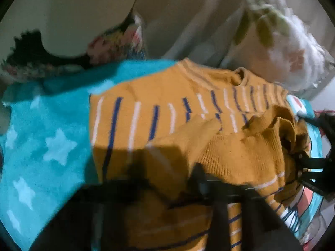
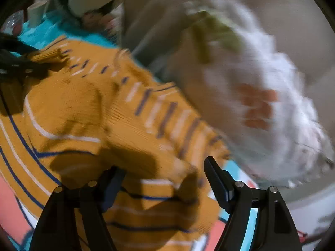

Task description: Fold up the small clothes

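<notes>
1. Mustard knit sweater (image 1: 163,125) with white and navy stripes lies spread on a teal blanket (image 1: 52,129) with pale stars. The surface under the blanket can't be identified.
2. Sweater is partly folded: a ribbed sleeve or hem bunches up on the right of the left wrist view, collar toward the top.
3. Left claw (image 1: 201,186): heavily blurred and dark at the bottom of its own view, jaws drawn close together. Knit fabric sits at the tips, but I can't tell whether it is pinched.
4. Right claw (image 2: 165,179): jaws stand apart, both black fingers (image 2: 217,179) clearly visible. Sweater (image 2: 88,113) fabric lies between and under them, pads not pressing on it.
5. In the left wrist view the right claw shows at the right edge, against the bunched knit.
6. A white fluffy item (image 2: 261,96) with green and orange print sits just beyond the sweater, strongly motion-blurred.
7. Dark floral fabric (image 1: 117,41) lies at the far edge of the blanket.
8. A pale cup (image 2: 36,12) stands at the far left corner in the right wrist view.
</notes>
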### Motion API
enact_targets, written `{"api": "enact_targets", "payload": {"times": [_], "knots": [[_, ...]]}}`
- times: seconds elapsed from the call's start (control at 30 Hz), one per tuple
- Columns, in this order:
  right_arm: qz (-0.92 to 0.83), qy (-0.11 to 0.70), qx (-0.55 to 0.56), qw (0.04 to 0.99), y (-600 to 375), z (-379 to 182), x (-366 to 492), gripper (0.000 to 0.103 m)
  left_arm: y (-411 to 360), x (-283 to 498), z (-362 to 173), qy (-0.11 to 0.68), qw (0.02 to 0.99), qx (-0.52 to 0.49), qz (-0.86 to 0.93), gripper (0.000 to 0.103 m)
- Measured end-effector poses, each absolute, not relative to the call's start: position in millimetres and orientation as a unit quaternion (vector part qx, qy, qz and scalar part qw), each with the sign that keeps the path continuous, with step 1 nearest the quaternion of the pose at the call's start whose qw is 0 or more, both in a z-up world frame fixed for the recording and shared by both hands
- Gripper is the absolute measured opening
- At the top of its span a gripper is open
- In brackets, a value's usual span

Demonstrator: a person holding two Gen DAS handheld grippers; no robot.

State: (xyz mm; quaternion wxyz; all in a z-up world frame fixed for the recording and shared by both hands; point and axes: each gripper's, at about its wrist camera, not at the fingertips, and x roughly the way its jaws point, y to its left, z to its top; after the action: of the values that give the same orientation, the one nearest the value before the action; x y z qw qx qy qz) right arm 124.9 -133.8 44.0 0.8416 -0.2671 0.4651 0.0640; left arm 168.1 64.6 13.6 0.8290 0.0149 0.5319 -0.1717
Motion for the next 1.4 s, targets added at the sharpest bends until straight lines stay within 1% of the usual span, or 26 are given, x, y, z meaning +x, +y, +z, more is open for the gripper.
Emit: {"api": "enact_targets", "payload": {"times": [0.03, 0.07, 0.13, 0.2, 0.3, 0.33, 0.37, 0.4, 0.43, 0.47, 0.5, 0.53, 0.57, 0.63, 0.67, 0.7, 0.77, 0.9, 1.07, 1.13, 1.17, 1.23, 1.4], "knots": [[0.078, 0.483, -0.249, 0.835, -135, 40, 131, 0.026, 75, 172, 17, 0.534, 0.827, -0.019, -0.176, 0.015], [0.089, 0.502, -0.225, 0.83, -138, 39, 137, 0.018, 88, 178, 20, 0.539, 0.821, -0.064, -0.18, 0.015], [0.089, 0.512, -0.158, 0.839, -157, 48, 153, 0.01, 107, 192, 26, 0.541, 0.814, -0.118, -0.175, 0.013], [0.07, 0.514, -0.103, 0.849, -181, 60, 171, 0.009, 112, 205, 27, 0.542, 0.814, -0.129, -0.166, 0.013], [0.027, 0.511, -0.014, 0.859, -222, 75, 209, 0.01, 106, 225, 22, 0.539, 0.824, -0.113, -0.133, 0.011], [0.018, 0.517, 0.009, 0.856, -230, 74, 219, 0.01, 105, 232, 15, 0.544, 0.822, -0.117, -0.123, 0.013], [0.009, 0.528, 0.028, 0.849, -238, 70, 227, 0.016, 105, 236, 9, 0.552, 0.816, -0.125, -0.118, 0.015], [-0.001, 0.544, 0.049, 0.838, -245, 61, 235, 0.023, 105, 237, 7, 0.555, 0.813, -0.131, -0.115, 0.021], [-0.014, 0.559, 0.06, 0.827, -251, 49, 239, 0.027, 106, 236, 5, 0.556, 0.812, -0.14, -0.115, 0.025], [-0.023, 0.569, 0.061, 0.82, -253, 41, 239, 0.035, 109, 233, 6, 0.553, 0.811, -0.149, -0.12, 0.028], [-0.033, 0.577, 0.056, 0.814, -256, 32, 235, 0.042, 111, 231, 7, 0.553, 0.81, -0.152, -0.123, 0.038], [-0.038, 0.575, 0.053, 0.816, -257, 30, 228, 0.046, 114, 227, 11, 0.553, 0.81, -0.154, -0.123, 0.051], [-0.042, 0.569, 0.05, 0.819, -258, 30, 220, 0.053, 118, 220, 17, 0.549, 0.812, -0.154, -0.121, 0.055], [-0.051, 0.552, 0.053, 0.831, -266, 39, 199, 0.057, 128, 204, 30, 0.535, 0.822, -0.153, -0.121, 0.064], [-0.054, 0.54, 0.06, 0.838, -273, 46, 184, 0.06, 136, 194, 36, 0.528, 0.827, -0.153, -0.12, 0.067], [-0.054, 0.532, 0.066, 0.843, -277, 51, 172, 0.064, 145, 184, 41, 0.522, 0.83, -0.155, -0.117, 0.071], [-0.054, 0.517, 0.086, 0.85, -293, 63, 139, 0.069, 168, 154, 48, 0.514, 0.832, -0.177, -0.108, 0.074], [-0.031, 0.508, 0.156, 0.846, -316, 70, 73, 0.073, 195, 105, 37, 0.525, 0.817, -0.216, -0.104, 0.076], [0.006, 0.528, 0.24, 0.815, -313, 42, 10, 0.074, 202, 55, 3, 0.546, 0.787, -0.258, -0.123, 0.077], [0.018, 0.531, 0.274, 0.802, -307, 26, -8, 0.074, 201, 51, -5, 0.545, 0.781, -0.271, -0.141, 0.08], [0.023, 0.531, 0.288, 0.797, -301, 19, -13, 0.074, 197, 51, -7, 0.545, 0.779, -0.273, -0.15, 0.085], [0.034, 0.529, 0.317, 0.786, -296, 10, -12, 0.077, 185, 60, -12, 0.533, 0.786, -0.271, -0.157, 0.094], [0.032, 0.499, 0.347, 0.794, -287, 4, 40, 0.077, 169, 102, -11, 0.52, 0.783, -0.281, -0.195, 0.095]]}}
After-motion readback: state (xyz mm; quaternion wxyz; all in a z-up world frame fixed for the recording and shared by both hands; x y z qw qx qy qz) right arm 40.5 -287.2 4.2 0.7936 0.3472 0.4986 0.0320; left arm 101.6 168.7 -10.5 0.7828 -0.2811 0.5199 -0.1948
